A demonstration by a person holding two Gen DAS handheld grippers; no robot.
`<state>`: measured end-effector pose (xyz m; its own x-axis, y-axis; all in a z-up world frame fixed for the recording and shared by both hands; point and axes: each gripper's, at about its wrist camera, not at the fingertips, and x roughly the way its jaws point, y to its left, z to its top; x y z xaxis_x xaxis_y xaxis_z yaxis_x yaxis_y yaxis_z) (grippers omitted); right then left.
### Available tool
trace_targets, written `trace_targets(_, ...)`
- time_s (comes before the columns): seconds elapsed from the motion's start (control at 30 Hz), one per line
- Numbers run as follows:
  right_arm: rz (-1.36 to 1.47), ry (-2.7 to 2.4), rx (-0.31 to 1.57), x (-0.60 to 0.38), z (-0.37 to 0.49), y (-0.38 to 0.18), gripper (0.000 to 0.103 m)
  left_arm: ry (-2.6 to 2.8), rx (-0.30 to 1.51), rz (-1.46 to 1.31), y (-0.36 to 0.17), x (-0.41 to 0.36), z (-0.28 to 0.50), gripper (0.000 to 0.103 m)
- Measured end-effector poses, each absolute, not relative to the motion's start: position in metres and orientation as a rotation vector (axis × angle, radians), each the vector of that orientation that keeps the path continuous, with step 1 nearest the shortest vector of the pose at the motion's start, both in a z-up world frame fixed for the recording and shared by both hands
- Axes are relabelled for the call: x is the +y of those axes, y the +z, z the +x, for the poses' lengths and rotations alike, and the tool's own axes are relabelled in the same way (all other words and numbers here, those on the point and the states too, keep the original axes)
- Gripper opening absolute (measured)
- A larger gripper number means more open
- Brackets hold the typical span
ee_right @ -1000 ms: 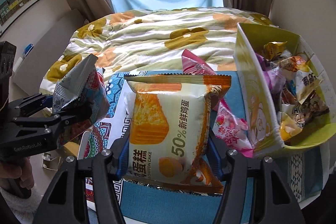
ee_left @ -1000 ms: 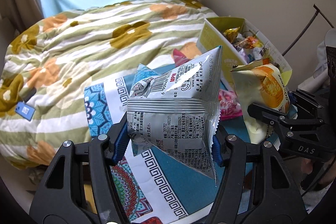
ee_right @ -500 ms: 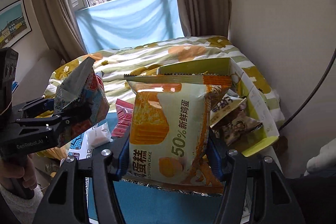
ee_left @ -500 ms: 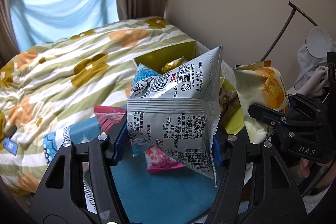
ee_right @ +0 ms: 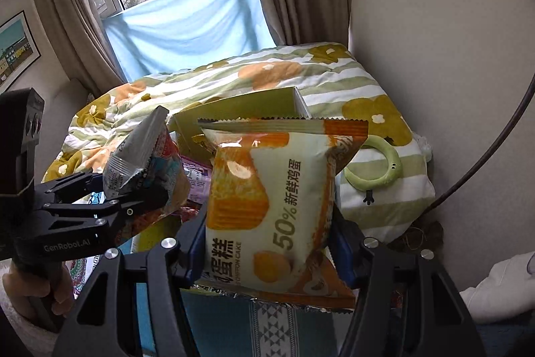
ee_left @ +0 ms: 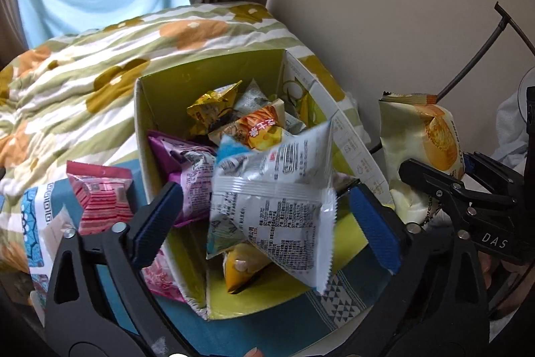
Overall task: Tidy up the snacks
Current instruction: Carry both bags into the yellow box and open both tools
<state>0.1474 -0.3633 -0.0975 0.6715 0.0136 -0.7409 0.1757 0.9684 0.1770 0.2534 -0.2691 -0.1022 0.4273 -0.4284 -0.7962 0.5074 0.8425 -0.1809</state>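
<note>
The green box of snacks sits on the blue cloth at the bed's edge, directly ahead of and below the left gripper, which is the nearer one. Its fingers are spread wide, and the silver packet hangs loose between them over the open box, no pad touching it, so it looks released. Half a second ago those fingers pinched it. The right gripper, beside the box, is clamped on the cake packet, upright, as before.
</note>
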Motion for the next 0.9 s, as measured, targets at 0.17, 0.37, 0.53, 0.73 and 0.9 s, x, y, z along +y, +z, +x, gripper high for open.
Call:
trace_targets(0.17, 0.246, -0.058, 0.848, -0.383, 0.156, -0.109, 0.057, -0.526, 0.985, 0.072, -0.106, -0.246, 0.249, 0.103)
trace_targets(0.37, 0.271, -0.01, 0.857, -0.39, 0.166, -0.12, 0.057, -0.437, 1.01, 0.019, -0.114, -0.214, 0.247, 0.103)
trace_targets(0.53, 0.267, 0.062, 0.862, -0.379, 0.18, -0.117, 0.057, -0.378, 1.006, -0.01, -0.113, -0.193, 0.24, 0.103)
trace_targets(0.73, 0.27, 0.132, 0.893, -0.368, 0.194, -0.122, 0.063, -0.324, 1.017, -0.021, -0.118, -0.174, 0.23, 0.103)
trace_targets(0.9, 0.286, 0.103, 0.838, -0.373, 0.189, -0.126, 0.099, -0.284, 1.043, -0.039, -0.131, -0.16, 0.219, 0.103)
